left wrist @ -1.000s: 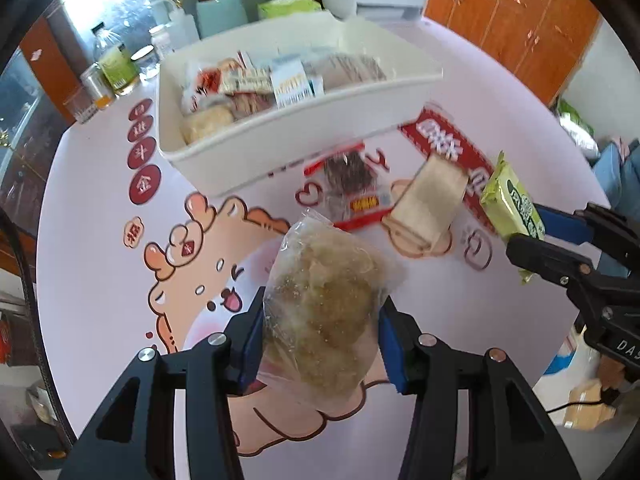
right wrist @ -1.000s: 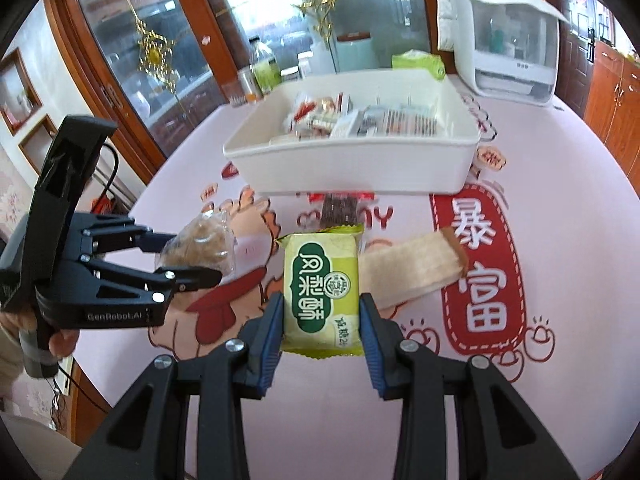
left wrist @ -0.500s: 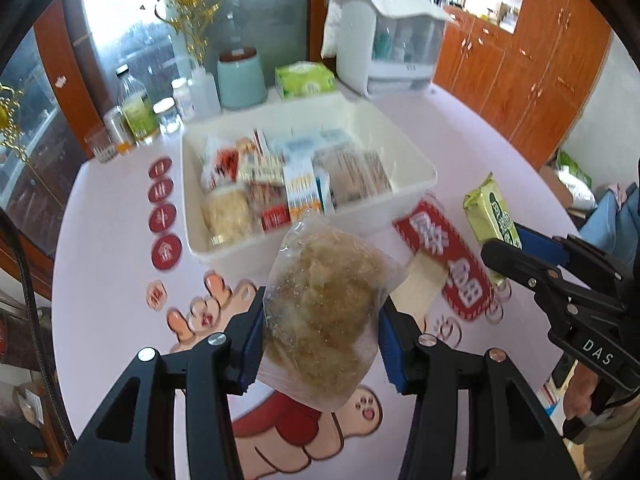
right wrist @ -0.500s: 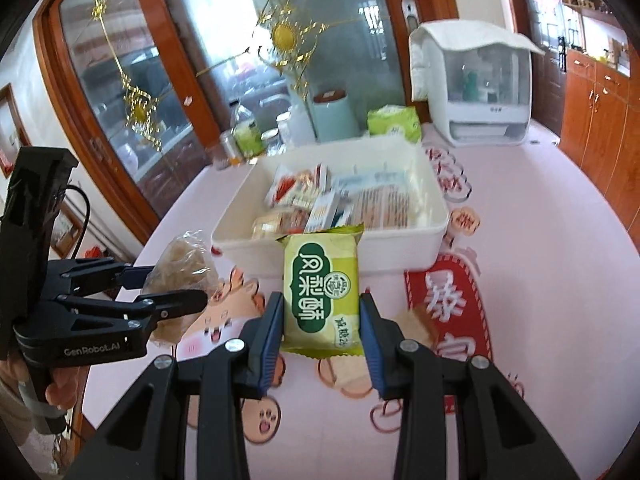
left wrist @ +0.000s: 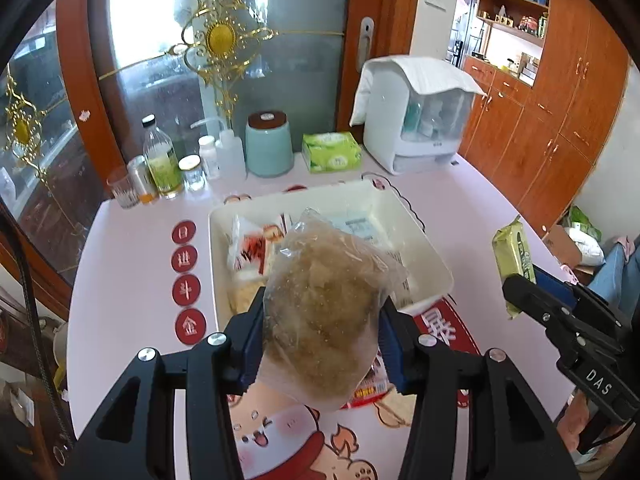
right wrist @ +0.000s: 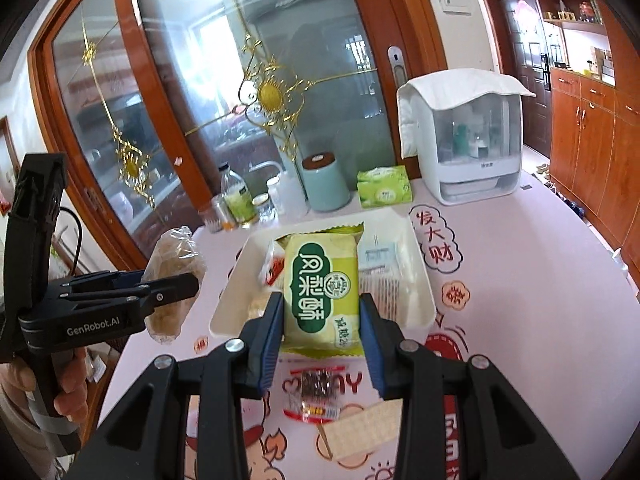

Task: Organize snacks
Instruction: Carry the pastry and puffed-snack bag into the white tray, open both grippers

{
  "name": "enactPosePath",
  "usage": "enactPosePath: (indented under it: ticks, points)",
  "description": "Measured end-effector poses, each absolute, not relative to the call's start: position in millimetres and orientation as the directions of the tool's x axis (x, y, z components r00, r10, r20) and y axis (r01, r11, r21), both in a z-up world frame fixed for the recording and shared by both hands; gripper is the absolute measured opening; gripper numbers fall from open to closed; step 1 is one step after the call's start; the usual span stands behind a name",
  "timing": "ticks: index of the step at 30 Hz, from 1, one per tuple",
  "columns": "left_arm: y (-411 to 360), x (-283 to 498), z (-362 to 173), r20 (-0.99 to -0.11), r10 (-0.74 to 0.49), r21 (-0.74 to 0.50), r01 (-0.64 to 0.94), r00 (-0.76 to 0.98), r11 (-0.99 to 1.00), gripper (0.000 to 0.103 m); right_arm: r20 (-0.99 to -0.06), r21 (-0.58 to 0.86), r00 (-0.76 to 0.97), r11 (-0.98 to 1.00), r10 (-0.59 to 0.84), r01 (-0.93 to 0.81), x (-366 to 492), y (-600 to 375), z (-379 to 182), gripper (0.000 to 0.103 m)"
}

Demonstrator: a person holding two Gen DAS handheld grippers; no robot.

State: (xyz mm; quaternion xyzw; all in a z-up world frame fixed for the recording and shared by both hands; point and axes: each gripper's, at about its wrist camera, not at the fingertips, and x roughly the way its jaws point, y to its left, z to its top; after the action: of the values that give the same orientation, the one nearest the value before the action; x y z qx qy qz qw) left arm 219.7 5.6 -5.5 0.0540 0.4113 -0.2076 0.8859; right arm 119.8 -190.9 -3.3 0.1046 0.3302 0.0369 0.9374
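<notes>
My left gripper (left wrist: 322, 334) is shut on a clear bag of brown crumbly snack (left wrist: 324, 312), held above the near edge of the white bin (left wrist: 430, 252). My right gripper (right wrist: 322, 326) is shut on a green-and-yellow snack pack (right wrist: 322, 286), raised in front of the white bin (right wrist: 424, 276), which holds several snack packs. A red-edged packet of dark snack (right wrist: 316, 394) and a beige wafer pack (right wrist: 364, 432) lie on the tablecloth below the right gripper. Each gripper shows in the other's view: the right gripper (left wrist: 520, 276) at the right edge, the left gripper (right wrist: 176, 276) at the left.
Behind the bin stand a teal canister (left wrist: 269, 144), a green tissue box (left wrist: 331, 152), bottles and jars (left wrist: 160, 164) and a white covered appliance (left wrist: 420, 116). A glass door backs the table. A hand (right wrist: 64, 384) grips the left tool's handle.
Both grippers have risen and tilted up with their snacks, so the bin now sits lower in view and the back of the table and door show. The loose packets stayed on the cloth.
</notes>
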Motion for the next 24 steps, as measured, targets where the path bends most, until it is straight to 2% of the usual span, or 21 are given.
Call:
enactPosePath:
  ticks: [13, 24]
  points:
    - [-6.5, 266.0, -3.4, -0.738, -0.268, -0.028, 0.368, 0.620, 0.929, 0.048, -0.609, 0.233, 0.786, 0.971, 0.106, 0.049, 173.3, -195.1, 10.8, 0.037]
    - [-11.3, 295.7, -27.0, -0.762, -0.201, 0.010, 0.322, 0.616, 0.947, 0.049, -0.662, 0.212, 0.746, 0.972, 0.069, 0.098, 222.4, -187.5, 1.0, 0.038]
